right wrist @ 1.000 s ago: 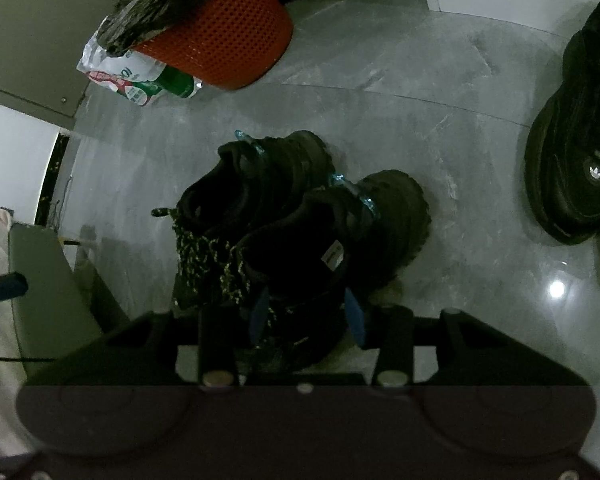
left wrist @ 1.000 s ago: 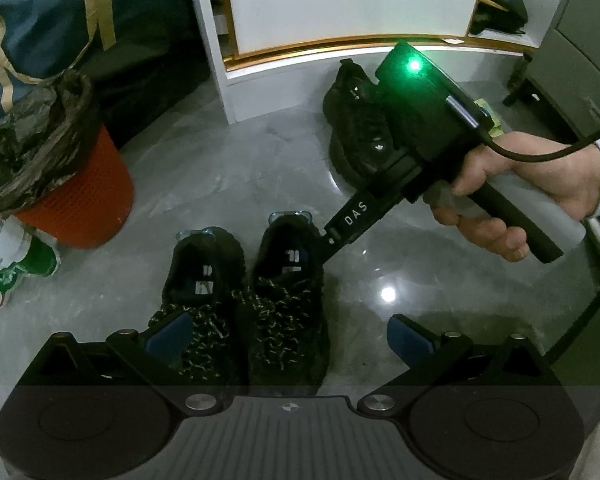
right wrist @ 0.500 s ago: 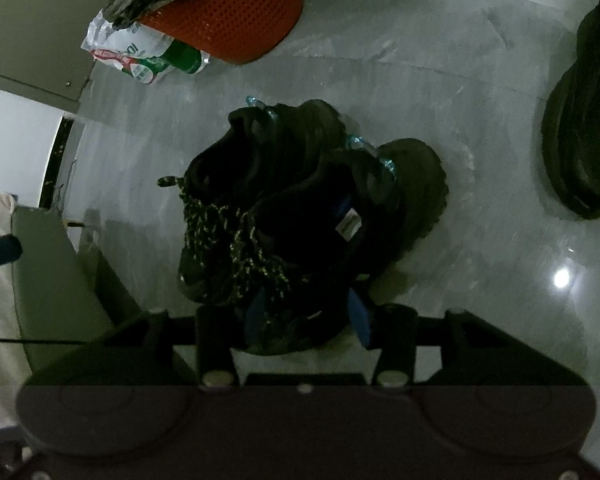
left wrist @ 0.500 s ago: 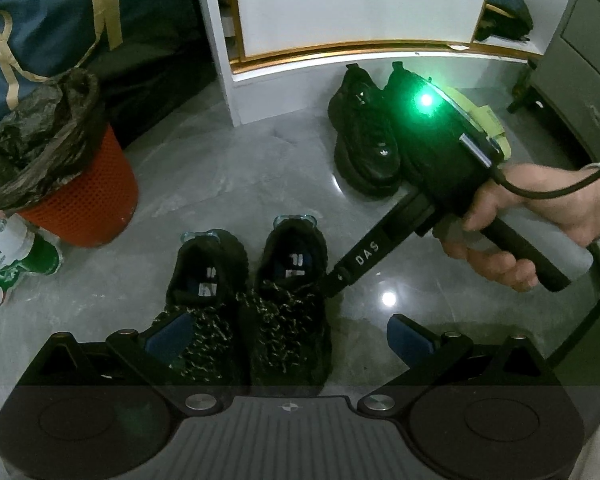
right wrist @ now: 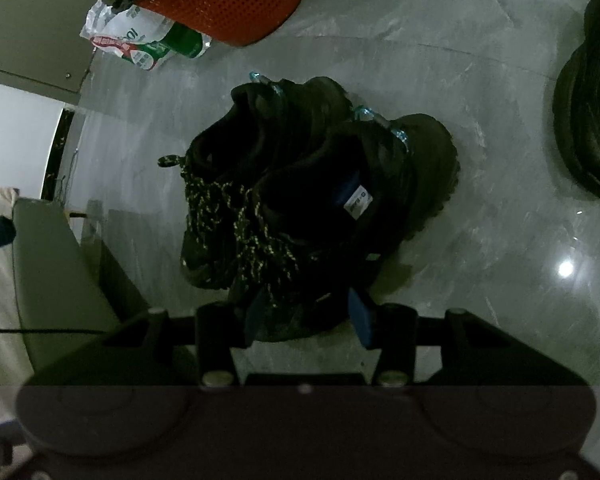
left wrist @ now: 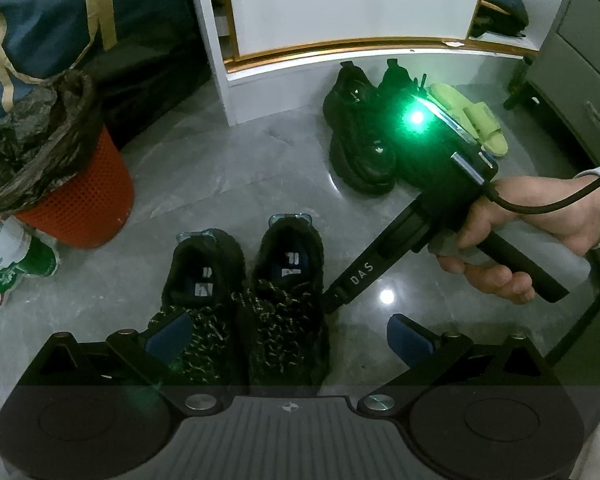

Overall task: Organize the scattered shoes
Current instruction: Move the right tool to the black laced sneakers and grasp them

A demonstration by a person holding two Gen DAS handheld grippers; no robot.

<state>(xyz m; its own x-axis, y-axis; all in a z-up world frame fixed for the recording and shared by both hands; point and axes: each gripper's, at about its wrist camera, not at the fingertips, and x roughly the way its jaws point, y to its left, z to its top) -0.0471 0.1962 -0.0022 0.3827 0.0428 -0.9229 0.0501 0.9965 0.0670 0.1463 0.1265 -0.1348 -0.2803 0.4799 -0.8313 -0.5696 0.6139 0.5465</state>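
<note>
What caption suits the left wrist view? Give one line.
Right tool beside a paired black knit shoe on grey floor; orange bin at left.

glossy grey marble floor fills the frame, a ceiling light's glare at lower right. a white cabinet with gold trim spans the top centre; grey drawers stand at upper right.

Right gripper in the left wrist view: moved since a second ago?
Yes. The right gripper came toward the camera: its green light, earlier over the white cabinet base, now sits lower, over the chunky black sneakers.
</note>
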